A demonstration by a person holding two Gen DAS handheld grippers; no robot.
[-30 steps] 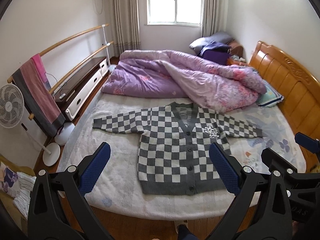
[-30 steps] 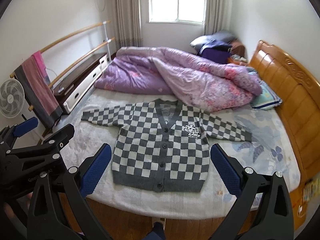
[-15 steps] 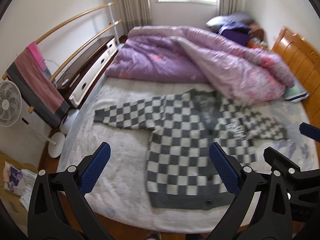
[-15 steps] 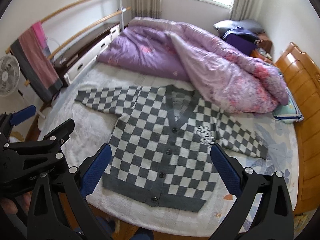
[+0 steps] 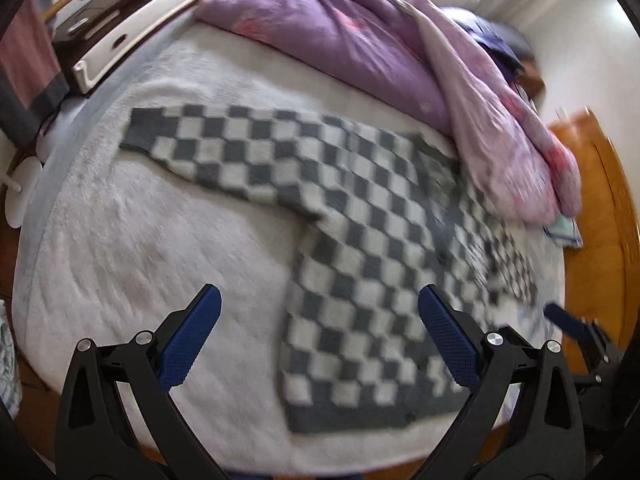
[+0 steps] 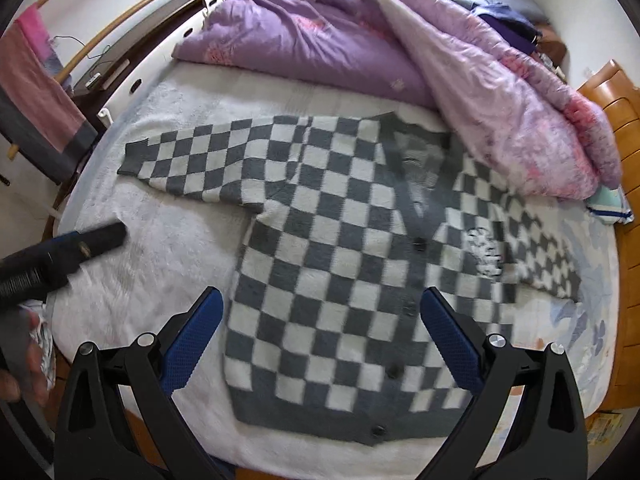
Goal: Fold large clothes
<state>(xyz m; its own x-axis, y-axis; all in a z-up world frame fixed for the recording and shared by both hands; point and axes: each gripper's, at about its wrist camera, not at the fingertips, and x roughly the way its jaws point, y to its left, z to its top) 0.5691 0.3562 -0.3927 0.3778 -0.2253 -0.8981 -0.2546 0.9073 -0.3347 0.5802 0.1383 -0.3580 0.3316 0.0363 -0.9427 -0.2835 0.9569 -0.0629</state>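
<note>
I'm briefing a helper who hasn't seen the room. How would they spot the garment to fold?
On the bed, in front of the purple quilt, lies the cardigan, flat with its sleeves spread. It alone is grey-and-white checked, with buttons.

Bed (image 6: 596, 292) w/ white fuzzy blanket (image 6: 168, 264); checkered cardigan (image 6: 340, 280) lay flat on it, purple quilt (image 6: 360, 36) bunched behind, touching the collar.

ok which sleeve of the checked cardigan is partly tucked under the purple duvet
The sleeve by the wooden headboard: the purple duvet overlaps that sleeve near the shoulder. The other sleeve lies fully exposed on the white blanket.
</note>
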